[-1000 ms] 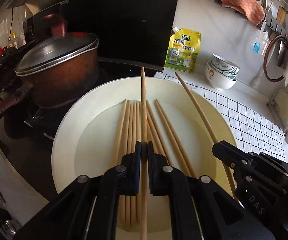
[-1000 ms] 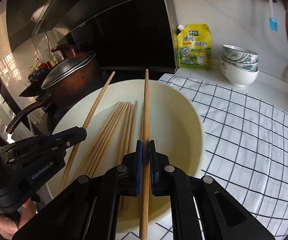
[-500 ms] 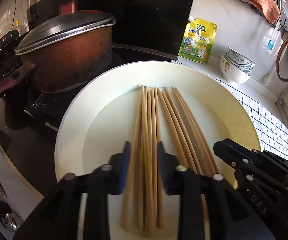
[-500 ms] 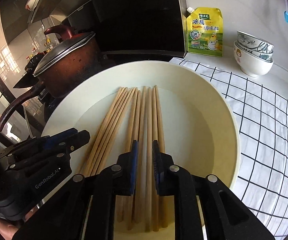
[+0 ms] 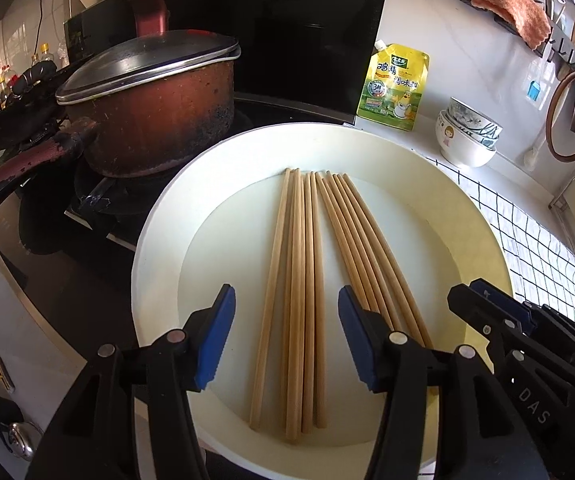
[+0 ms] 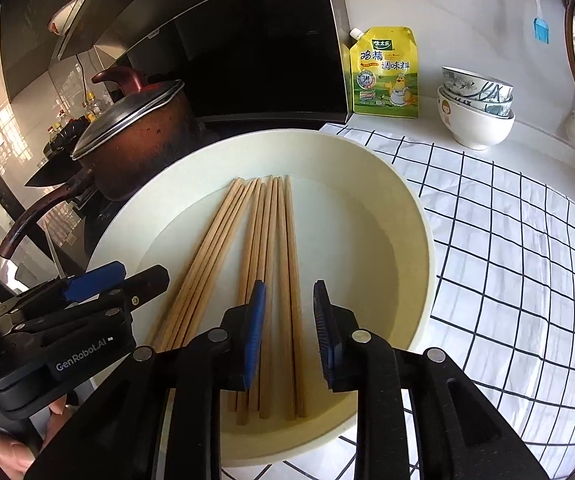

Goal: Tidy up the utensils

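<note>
Several wooden chopsticks (image 5: 307,280) lie side by side in a wide cream bowl (image 5: 159,240). They also show in the right wrist view (image 6: 263,264), in the same bowl (image 6: 407,248). My left gripper (image 5: 285,336) is open and empty, hovering over the near ends of the left bundle. My right gripper (image 6: 289,332) is open and empty over the near ends of the right bundle. The right gripper shows at the lower right of the left wrist view (image 5: 519,344). The left gripper shows at the lower left of the right wrist view (image 6: 87,304).
A brown lidded pot (image 5: 151,108) with a long handle stands on the stove left of the bowl. A yellow seasoning pouch (image 5: 395,84) leans on the wall behind. Stacked small bowls (image 5: 467,136) stand at the back right. A checked cloth (image 6: 507,248) lies under and right of the bowl.
Both grippers held one chopstick each above the bowl; they lowered, opened and released them. The two chopsticks now lie with the others, and both grippers have widened.
</note>
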`<move>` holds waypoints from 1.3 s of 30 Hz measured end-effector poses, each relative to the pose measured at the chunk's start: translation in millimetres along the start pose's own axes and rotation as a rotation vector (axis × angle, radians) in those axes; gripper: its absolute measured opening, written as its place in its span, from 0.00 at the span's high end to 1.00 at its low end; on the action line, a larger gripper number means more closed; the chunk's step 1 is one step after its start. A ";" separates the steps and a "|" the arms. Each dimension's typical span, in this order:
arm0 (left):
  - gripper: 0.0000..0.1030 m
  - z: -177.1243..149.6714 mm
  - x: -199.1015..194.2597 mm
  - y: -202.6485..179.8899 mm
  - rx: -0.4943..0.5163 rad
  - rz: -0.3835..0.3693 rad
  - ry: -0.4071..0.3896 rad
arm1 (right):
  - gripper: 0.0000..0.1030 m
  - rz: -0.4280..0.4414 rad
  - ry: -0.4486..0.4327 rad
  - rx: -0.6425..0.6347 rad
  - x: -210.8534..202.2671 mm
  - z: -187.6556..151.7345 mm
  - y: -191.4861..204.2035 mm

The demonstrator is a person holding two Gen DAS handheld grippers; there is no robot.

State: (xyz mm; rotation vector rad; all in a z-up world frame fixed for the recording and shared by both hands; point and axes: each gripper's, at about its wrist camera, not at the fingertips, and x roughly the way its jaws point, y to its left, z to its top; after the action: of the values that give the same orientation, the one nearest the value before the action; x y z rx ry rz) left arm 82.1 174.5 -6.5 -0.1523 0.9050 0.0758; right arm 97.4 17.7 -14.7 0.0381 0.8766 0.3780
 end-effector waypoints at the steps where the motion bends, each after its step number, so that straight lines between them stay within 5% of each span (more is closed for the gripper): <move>1: 0.48 -0.7 -2.1 -0.6 0.002 0.002 -0.003 | 0.76 -0.004 -0.006 0.003 -2.0 -1.2 -0.4; 39: 0.27 -23.4 -51.7 -2.6 0.019 0.046 -0.063 | 0.56 -0.029 -0.088 -0.013 -47.3 -19.5 5.7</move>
State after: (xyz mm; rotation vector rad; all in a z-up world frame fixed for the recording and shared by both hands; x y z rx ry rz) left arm 32.4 168.0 20.2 -0.1109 0.8458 0.1143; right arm 53.6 4.6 9.0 0.0298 0.7871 0.3524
